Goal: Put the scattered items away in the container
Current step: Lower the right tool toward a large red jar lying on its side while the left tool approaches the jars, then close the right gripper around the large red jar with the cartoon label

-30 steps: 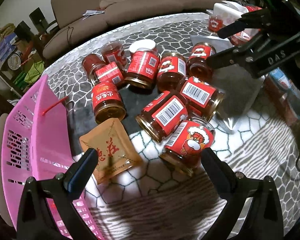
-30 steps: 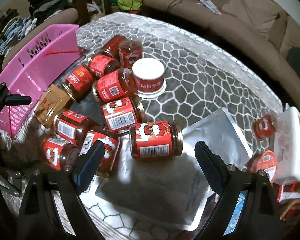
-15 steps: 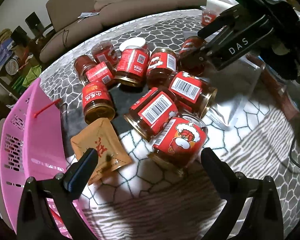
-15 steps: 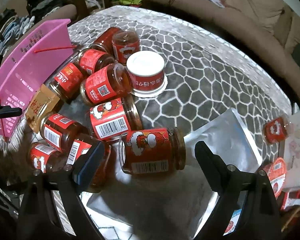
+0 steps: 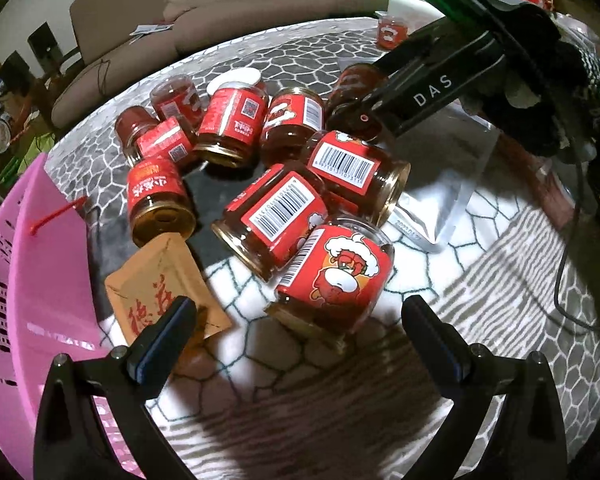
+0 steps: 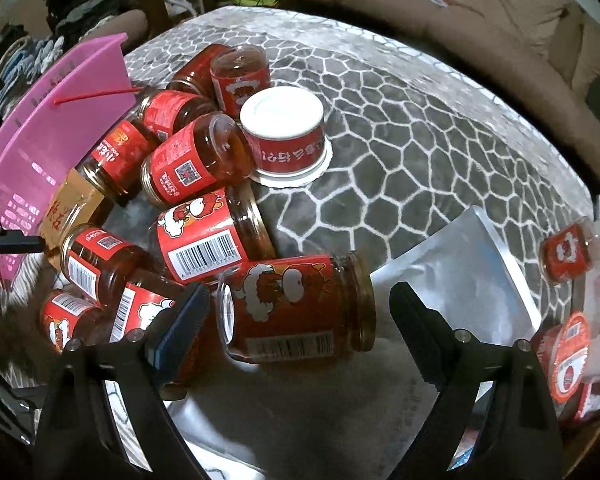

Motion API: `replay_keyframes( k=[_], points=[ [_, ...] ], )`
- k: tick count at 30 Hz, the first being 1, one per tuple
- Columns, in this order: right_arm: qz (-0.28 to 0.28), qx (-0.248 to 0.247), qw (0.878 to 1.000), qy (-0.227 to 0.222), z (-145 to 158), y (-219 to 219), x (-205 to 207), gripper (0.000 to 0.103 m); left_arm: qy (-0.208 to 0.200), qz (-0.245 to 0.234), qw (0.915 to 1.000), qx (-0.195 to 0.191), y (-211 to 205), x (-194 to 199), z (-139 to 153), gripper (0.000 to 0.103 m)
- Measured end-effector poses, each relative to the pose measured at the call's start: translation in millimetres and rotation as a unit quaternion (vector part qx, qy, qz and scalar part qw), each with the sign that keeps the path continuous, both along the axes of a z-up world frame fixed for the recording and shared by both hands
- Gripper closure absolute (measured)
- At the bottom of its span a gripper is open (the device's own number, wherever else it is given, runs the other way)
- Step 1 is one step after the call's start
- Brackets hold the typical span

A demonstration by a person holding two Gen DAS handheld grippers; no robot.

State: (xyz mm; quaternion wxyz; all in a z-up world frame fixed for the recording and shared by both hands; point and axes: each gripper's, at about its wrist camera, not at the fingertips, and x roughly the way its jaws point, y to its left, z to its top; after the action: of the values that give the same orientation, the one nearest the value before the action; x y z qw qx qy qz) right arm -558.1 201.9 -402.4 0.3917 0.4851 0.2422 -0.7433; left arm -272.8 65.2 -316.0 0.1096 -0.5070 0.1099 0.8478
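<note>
Right tool (image 6: 298, 312): mine, jaws wide, nothing gripped; it points steeply down at the pile.
Target jar (image 6: 296, 308): lying on its side directly between my right fingers, partly on the silver pouch (image 6: 452, 276). No pad touches it that I can confirm.
Long axis: runs across the frame from finger to finger, clear base toward the left finger, gold lid toward the right. As it lies, my jaws would close on its ends, not its waist; in my judgement a wrist roll would give a surer hold.
Left tool (image 5: 300, 320): jaws wide, empty, above the cartoon-label jar (image 5: 336, 276), which lies tilted on the worktop (image 5: 480, 300) between the fingers.
Nearer hand: right for the target jar; left for the cartoon-label jar and the brown sachet (image 5: 164, 284).
Pink basket (image 5: 24, 280): at the left edge of the worktop, just beside the sachet. The part of its interior I can see holds no jars; the remainder is out of frame.
Upturned white tub (image 6: 286, 136): upside down behind the pile.
Risk: round jars packed touching; lifting one may roll its neighbours.
</note>
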Motion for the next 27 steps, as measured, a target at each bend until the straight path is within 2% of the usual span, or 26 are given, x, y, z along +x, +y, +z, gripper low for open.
replay_keyframes(
  k=[7, 10, 15, 18, 22, 25, 27],
  points=[
    [-0.015, -0.023, 1.000, -0.003, 2.0, 5.4, 0.3, 0.012, -0.019, -0.037, 0.9980, 0.048, 12.6, 5.2, -6.9, 0.001],
    [-0.018, -0.030, 0.999, -0.006, 1.1, 7.0, -0.2, 0.012, -0.017, -0.046, 0.9980, 0.041, 19.2, 7.6, -5.5, 0.001],
    [-0.030, -0.041, 0.999, -0.006, 1.6, 8.3, 1.0, 0.013, -0.025, -0.064, 0.9964, 0.049, 26.5, 12.4, 0.9, 0.001],
    [-0.024, -0.044, 0.999, -0.008, 1.9, 9.9, 2.0, 0.016, -0.029, -0.083, 0.9950, 0.047, 32.0, 18.1, 4.8, 0.001],
    [-0.014, -0.034, 0.999, -0.011, -1.9, 7.8, 5.3, 0.028, -0.040, -0.091, 0.9932, 0.061, 29.2, 18.5, 9.4, 0.001],
    [-0.010, -0.017, 1.000, 0.001, -6.8, 3.0, 8.3, 0.029, -0.049, -0.089, 0.9920, 0.076, 24.1, 20.7, 8.1, 0.001],
    [-0.016, -0.025, 1.000, -0.002, -6.3, 2.8, 6.7, 0.028, -0.047, -0.089, 0.9926, 0.068, 26.7, 23.6, 6.4, 0.001]
  ],
)
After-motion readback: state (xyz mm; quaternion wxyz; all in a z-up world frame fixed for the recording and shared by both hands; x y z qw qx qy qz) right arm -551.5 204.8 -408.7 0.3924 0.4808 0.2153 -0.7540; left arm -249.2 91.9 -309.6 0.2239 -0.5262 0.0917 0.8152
